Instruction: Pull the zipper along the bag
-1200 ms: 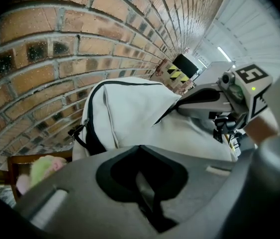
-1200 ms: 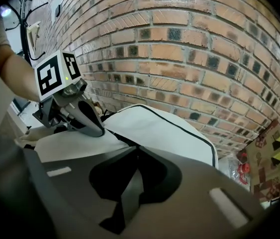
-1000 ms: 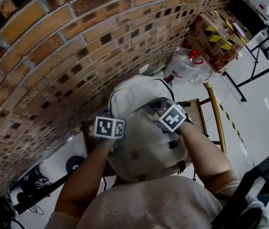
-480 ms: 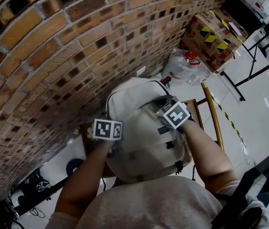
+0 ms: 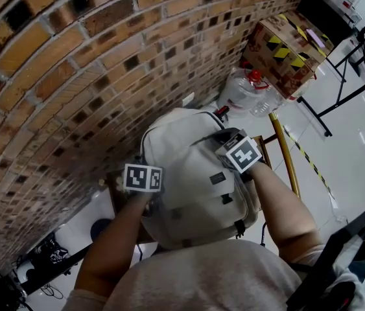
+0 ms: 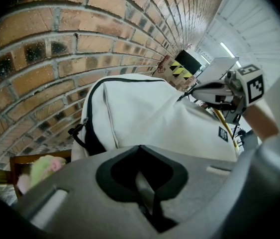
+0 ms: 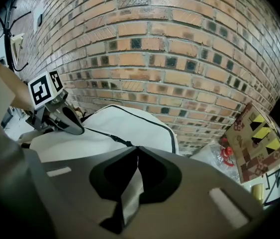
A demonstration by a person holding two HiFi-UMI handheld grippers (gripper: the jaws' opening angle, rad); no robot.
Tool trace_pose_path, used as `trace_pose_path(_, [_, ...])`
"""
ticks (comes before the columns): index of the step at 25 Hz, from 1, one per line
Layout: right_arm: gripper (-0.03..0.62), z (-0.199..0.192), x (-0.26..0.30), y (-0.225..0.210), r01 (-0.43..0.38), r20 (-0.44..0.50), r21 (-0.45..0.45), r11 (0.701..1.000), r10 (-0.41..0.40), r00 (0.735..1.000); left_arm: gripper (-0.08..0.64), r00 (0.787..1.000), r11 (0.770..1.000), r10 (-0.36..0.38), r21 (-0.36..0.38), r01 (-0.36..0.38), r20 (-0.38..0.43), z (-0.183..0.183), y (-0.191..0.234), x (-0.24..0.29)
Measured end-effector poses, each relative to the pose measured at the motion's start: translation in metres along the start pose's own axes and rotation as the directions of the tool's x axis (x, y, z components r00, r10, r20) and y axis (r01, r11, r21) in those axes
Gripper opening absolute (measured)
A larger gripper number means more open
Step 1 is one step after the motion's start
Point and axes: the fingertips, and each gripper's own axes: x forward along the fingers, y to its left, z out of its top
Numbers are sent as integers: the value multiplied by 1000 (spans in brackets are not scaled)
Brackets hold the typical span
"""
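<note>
A cream backpack [image 5: 188,173] stands against the brick wall, and a black zipper track [image 7: 147,116] runs round its top. My right gripper [image 5: 222,137] sits on the bag's upper right side. In the right gripper view its jaws [image 7: 136,148] are shut on a black zipper pull [image 7: 114,139]. My left gripper [image 5: 151,198] is at the bag's left side. Its jaws [image 6: 140,147] are closed against the pale fabric [image 6: 144,118], shut on the bag. Each gripper shows in the other's view: the right gripper [image 6: 183,97] and the left gripper [image 7: 78,129].
The brick wall [image 5: 72,76] lies just behind the bag. A cardboard box with yellow-black tape [image 5: 289,41] and a clear water jug with a red cap [image 5: 250,89] stand at the right. A yellow rail [image 5: 287,157] and a wooden frame [image 6: 18,159] are beside the bag.
My right gripper has moved right and slightly up along the top of the bag, still shut on the pull. The left gripper has stayed at the bag's left side.
</note>
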Motion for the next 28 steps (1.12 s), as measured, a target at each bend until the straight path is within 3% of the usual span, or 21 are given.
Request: trace_pose_path(28, [7, -39, -29, -72, 105, -1, 119, 987, -106, 994, 2, 999, 999, 36, -12, -36, -8, 1, 2, 2])
